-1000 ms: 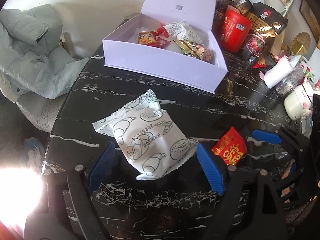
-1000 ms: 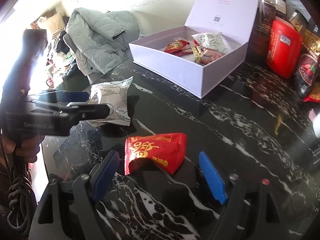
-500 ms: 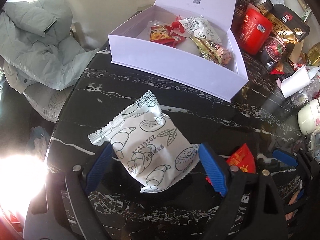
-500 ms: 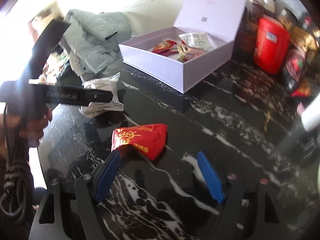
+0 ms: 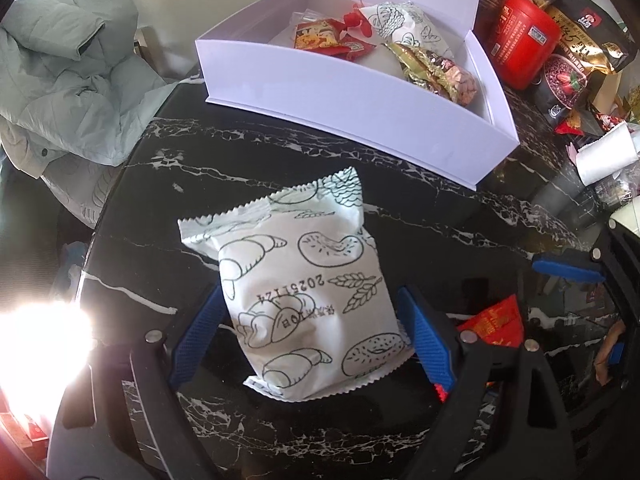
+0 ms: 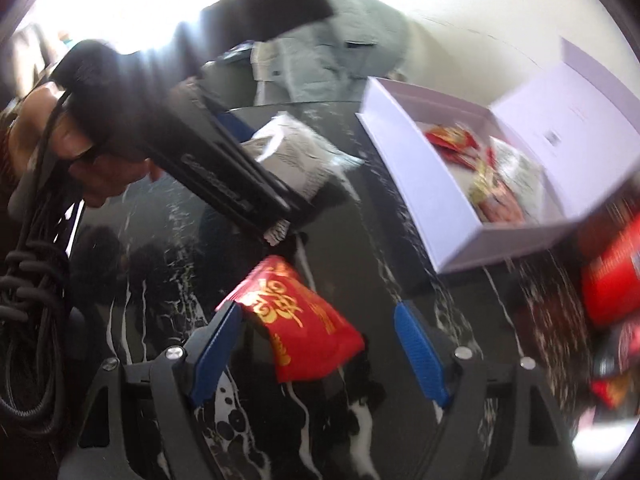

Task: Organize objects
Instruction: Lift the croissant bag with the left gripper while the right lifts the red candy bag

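A white bread packet printed with pastries lies on the black marble table. My left gripper is open with its blue pads on either side of the packet's near half. A red snack packet with gold letters lies between the open blue pads of my right gripper; it also shows in the left wrist view. An open white box with several snack packets stands at the back. The right wrist view is blurred by motion.
A red canister, dark snack bags and other clutter crowd the table's right side. A grey-green jacket lies on a chair left of the table. My left hand and its gripper body fill the left of the right wrist view.
My left gripper has moved forward so the bread packet now sits between its pads. My right gripper has swung and closed in around the red packet.
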{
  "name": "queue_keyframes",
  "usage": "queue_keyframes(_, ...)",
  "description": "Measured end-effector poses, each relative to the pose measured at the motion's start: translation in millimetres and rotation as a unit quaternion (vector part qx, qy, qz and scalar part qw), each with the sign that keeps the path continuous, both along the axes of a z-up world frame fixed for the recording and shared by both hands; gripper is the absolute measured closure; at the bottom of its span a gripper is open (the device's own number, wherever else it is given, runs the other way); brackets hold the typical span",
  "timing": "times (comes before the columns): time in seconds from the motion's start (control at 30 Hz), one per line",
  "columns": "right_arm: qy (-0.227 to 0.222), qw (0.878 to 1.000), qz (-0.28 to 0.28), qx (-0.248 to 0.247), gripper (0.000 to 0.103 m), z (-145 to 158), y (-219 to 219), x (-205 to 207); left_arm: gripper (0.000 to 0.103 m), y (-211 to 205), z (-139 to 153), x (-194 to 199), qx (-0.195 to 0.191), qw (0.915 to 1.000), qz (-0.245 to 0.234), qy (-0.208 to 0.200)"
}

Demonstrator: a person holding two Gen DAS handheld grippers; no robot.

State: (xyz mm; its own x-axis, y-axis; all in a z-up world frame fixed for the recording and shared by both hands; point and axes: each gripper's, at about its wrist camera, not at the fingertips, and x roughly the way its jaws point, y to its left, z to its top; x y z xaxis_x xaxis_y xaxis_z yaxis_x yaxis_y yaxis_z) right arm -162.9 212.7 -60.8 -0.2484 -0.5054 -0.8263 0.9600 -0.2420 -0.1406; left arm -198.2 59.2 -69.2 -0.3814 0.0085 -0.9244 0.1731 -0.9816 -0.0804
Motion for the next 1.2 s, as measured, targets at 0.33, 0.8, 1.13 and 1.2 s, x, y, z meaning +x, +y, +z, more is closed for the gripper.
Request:
queue_keyframes(0.33, -0.047, 0.999, 0.001, 0.012, 0.047, -16, -10, -7, 0.016, -6, -1, 8, -0.007, 0.9999, 0.002, 0.009)
queue_keyframes(0.8, -0.070, 0.971, -0.229, -0.014, 0.058, -15, 23, 13, 0.026, -7, 1, 26, -0.021, 0.9993, -0.008, 0.030)
queue_keyframes(1.13, -0.078, 0.973, -0.217, -0.020, 0.056, -16, 25, 37, 0.030, -1, 5, 39, -0.002, 0.9981, -0.045, 0.042)
queue_keyframes(1.2, -0.076, 0.973, -0.217, -0.015, 0.055, -15, 25, 38, 0.030, -1, 6, 35, -0.005, 0.9981, -0.045, 0.041)
